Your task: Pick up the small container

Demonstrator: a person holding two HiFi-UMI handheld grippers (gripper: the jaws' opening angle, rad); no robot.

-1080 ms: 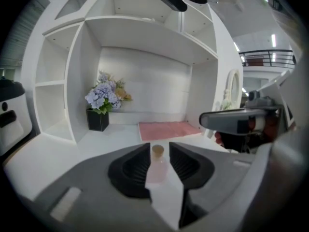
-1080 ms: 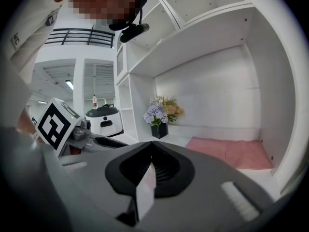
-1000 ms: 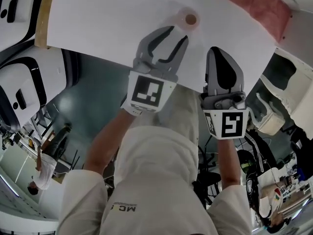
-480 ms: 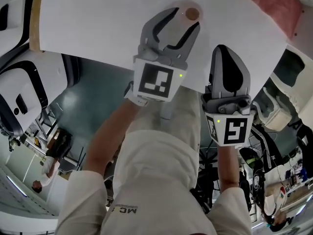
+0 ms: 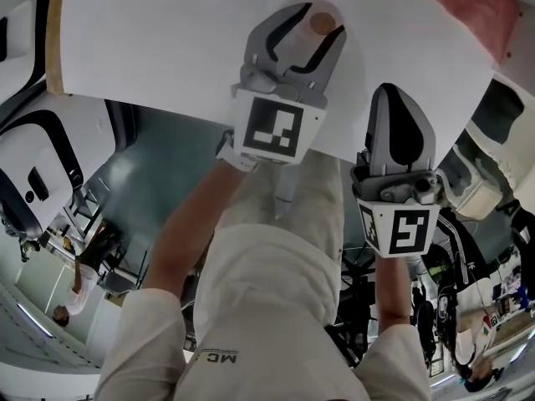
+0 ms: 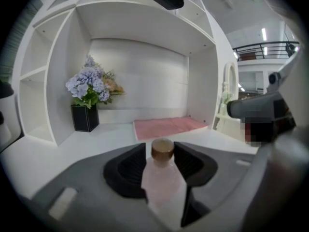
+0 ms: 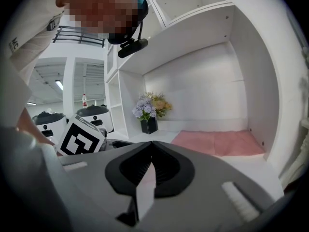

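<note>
Closing left gripper round small translucent pink brown-capped container, upper centre: centre on body, squeeze gently, lift straight. Leave right gripper pressed together, empty.

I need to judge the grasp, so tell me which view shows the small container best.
The left gripper view: the small container stands, brown cap and pale body, between the left tongs, which are closing. The head view shows only that cap from above. The right gripper view does not show it.
</note>
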